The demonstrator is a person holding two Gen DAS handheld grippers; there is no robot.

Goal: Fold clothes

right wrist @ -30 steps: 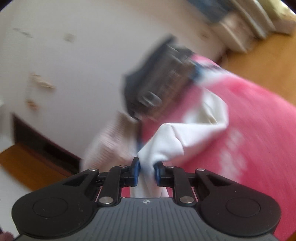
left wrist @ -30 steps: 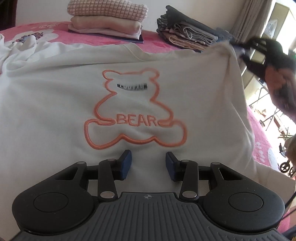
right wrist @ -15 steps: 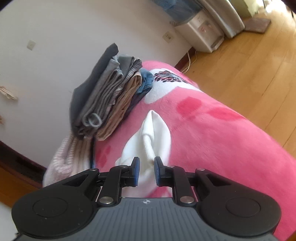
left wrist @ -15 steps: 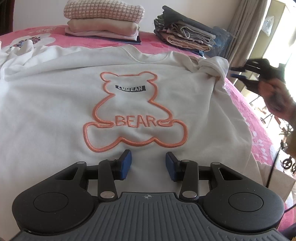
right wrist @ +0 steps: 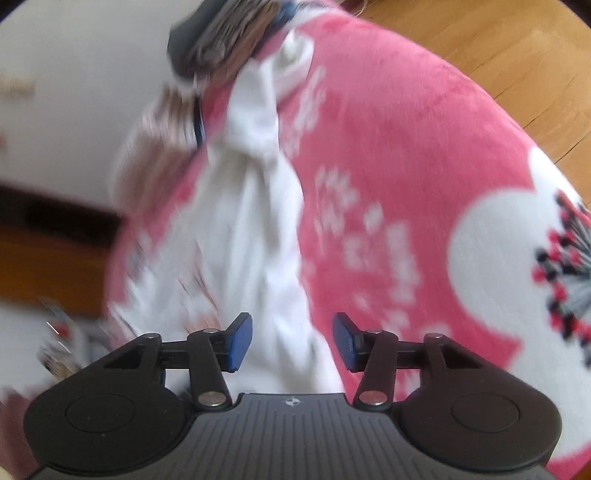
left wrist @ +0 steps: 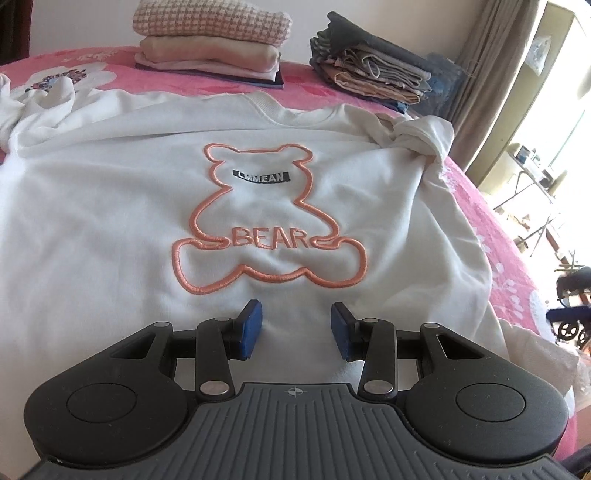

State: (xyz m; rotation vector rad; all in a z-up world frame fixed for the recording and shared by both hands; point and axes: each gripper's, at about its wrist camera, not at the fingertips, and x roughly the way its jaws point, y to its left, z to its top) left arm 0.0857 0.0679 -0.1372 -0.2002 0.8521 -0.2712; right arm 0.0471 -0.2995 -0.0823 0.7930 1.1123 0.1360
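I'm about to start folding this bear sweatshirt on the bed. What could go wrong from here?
1. The right sleeve lies bunched at the shoulder; folding now would likely trap wrinkles.
2. The sweatshirt sits close to the folded stacks; a wide sweep could topple them.
3. The right gripper has just been opening, with cloth between its pads but not pinched; its blurred view makes a re-grasp uncertain. The left gripper is open too.

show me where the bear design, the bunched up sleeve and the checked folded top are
bear design [left wrist: 271,221]: left wrist view, middle of the orange outline.
bunched up sleeve [left wrist: 421,134]: left wrist view, on the crumpled white knot.
checked folded top [left wrist: 212,18]: left wrist view, top face of the left pile's uppermost piece.
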